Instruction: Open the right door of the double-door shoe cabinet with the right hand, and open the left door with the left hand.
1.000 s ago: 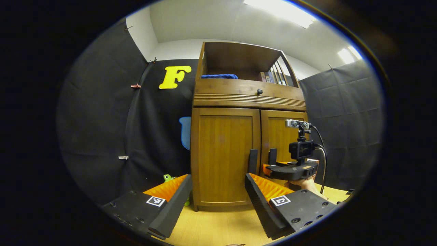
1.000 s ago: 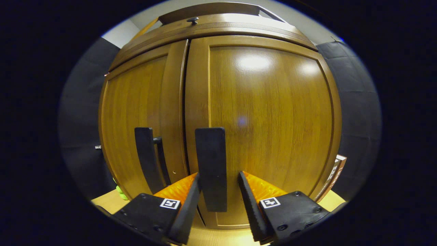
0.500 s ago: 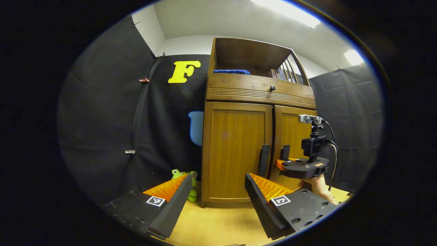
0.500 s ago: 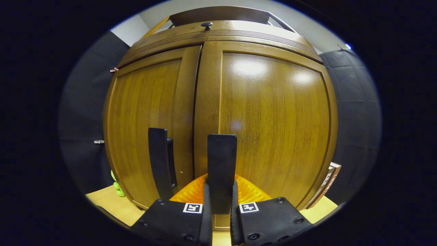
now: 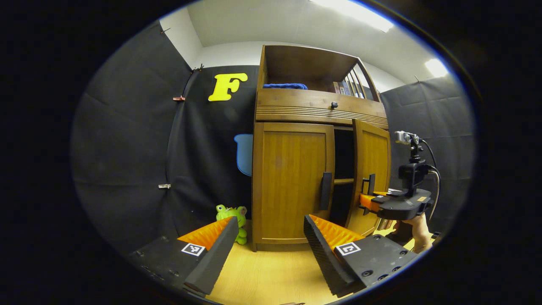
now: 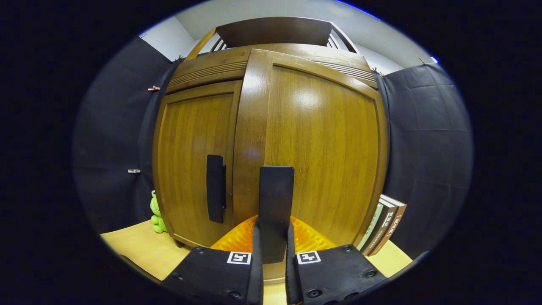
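Note:
The wooden shoe cabinet [image 5: 296, 114] stands on the yellow floor. Its left door [image 5: 292, 182] is closed, with a dark vertical handle [image 5: 325, 191]. Its right door [image 5: 372, 165] is swung partly out, and a dark gap with a shelf shows behind it. My right gripper [image 6: 272, 231] is shut on the right door's handle [image 6: 276, 199]; in the left gripper view it [image 5: 367, 199] sits at that handle with a hand under it. My left gripper [image 5: 266, 237] stands open, well back from the cabinet, with nothing between its fingers. The right door [image 6: 313, 144] looms close in the right gripper view.
A green frog toy [image 5: 230, 216] sits on the floor left of the cabinet. Several books [image 6: 383, 228] lean at the cabinet's right side. A blue cloth [image 5: 284, 86] lies on the open top shelf, above a drawer with a small knob [image 5: 334, 104].
The right gripper closed on the right door's handle and has pulled that door partly out. The left gripper has drawn back and shifted a little; it remains open.

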